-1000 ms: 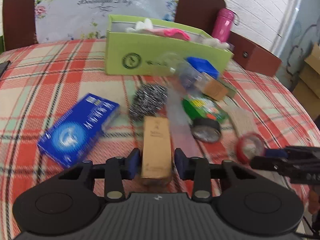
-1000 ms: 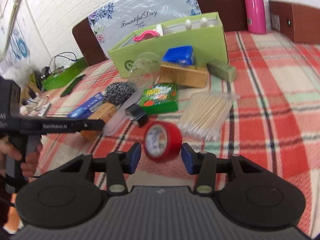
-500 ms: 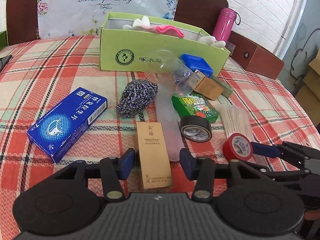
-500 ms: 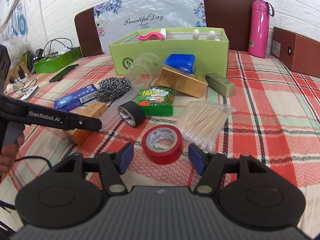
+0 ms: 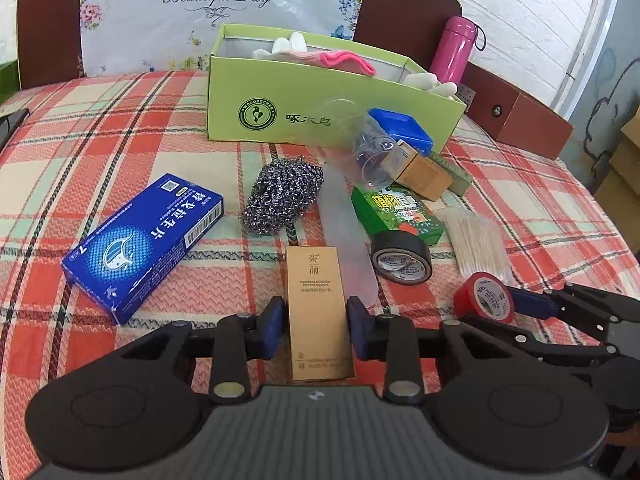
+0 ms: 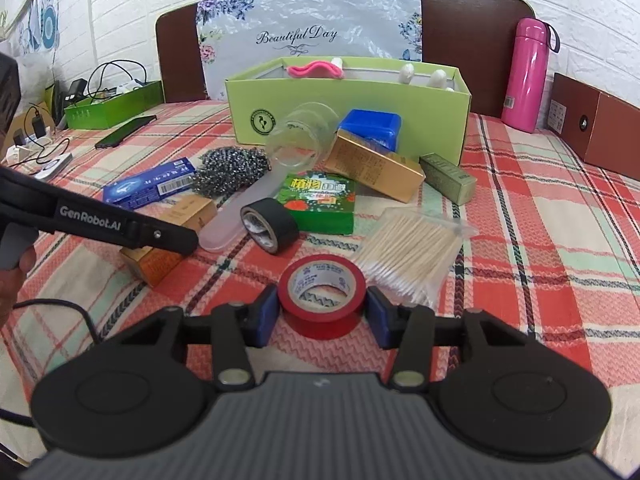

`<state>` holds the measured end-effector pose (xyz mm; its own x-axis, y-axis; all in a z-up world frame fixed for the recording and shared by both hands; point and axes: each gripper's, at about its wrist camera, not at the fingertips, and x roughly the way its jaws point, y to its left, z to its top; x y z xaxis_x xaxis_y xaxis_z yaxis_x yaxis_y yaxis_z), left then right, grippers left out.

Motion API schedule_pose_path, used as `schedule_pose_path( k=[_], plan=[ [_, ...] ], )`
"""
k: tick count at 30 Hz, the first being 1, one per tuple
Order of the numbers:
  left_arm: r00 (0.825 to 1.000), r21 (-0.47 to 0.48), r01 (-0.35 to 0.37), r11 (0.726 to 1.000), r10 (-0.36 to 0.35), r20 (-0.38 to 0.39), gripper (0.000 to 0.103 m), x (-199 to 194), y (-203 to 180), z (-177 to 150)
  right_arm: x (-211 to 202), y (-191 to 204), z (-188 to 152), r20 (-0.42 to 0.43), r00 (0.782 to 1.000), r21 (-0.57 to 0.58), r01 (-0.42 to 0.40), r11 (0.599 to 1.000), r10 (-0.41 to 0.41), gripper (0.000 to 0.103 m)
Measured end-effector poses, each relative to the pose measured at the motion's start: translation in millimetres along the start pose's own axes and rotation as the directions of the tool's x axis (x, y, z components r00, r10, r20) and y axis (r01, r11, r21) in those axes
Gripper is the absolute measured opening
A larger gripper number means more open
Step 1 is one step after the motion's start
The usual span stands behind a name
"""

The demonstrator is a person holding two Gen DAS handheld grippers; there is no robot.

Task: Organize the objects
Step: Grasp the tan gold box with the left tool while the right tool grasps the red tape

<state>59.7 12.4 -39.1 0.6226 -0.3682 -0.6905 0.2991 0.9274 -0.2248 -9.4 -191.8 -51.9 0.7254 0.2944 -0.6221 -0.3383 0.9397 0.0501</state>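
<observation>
Landmark: we place everything relative to the green box (image 5: 328,108) standing at the back of the checked bench (image 5: 100,152).
Change, left: half a second ago our left claw (image 5: 316,326) had clear gaps around the gold carton (image 5: 318,312); now its pads sit close on both sides of it, in front of the green box. We cannot tell if they already press it.
Change, right: our right claw (image 6: 322,312) was behind the red tape roll (image 6: 322,294) with wide pads; now the pads flank the roll and almost touch it. A firm pinch is not clear to us.
Meaning: we judge both grasps nearly ready, so the two things can go next to the green box.
Count, tape: two rolls, the red one and one black tape roll (image 6: 270,224), both in front of the green box.
Count, gold cartons: two, the one at our left claw and a larger gold carton (image 6: 374,166) close before the green box.
Count, singles: one blue carton (image 5: 144,242), one steel scourer (image 5: 282,196), one clear cup (image 6: 298,138), one bag of cotton swabs (image 6: 410,246), one pink flask (image 6: 528,74) to the right of the green box.
</observation>
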Motion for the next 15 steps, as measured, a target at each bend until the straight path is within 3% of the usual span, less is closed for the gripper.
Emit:
schedule_pose_path(
  k=[3, 7, 15],
  plan=[
    [1.0, -0.005, 0.026, 1.0, -0.026, 0.008, 0.033, -10.6, 2.2, 2.1, -7.9, -3.8, 6.0, 0.014, 0.999, 0.039, -0.051, 0.998, 0.051, 0.046],
    [0.994, -0.005, 0.067, 0.998, -0.066, 0.082, 0.033, -32.4, 2.3, 17.7, -18.2, -11.8, 23.3, 0.063, 0.993, 0.08, -0.102, 0.992, 0.097, 0.046],
    [0.967, 0.046, 0.057, 0.997, -0.067, 0.247, 0.033, -52.1, -2.4, 83.5, -26.9, -34.2, 77.4, 0.188, 0.978, 0.072, -0.103, 0.992, 0.088, 0.046]
  ],
)
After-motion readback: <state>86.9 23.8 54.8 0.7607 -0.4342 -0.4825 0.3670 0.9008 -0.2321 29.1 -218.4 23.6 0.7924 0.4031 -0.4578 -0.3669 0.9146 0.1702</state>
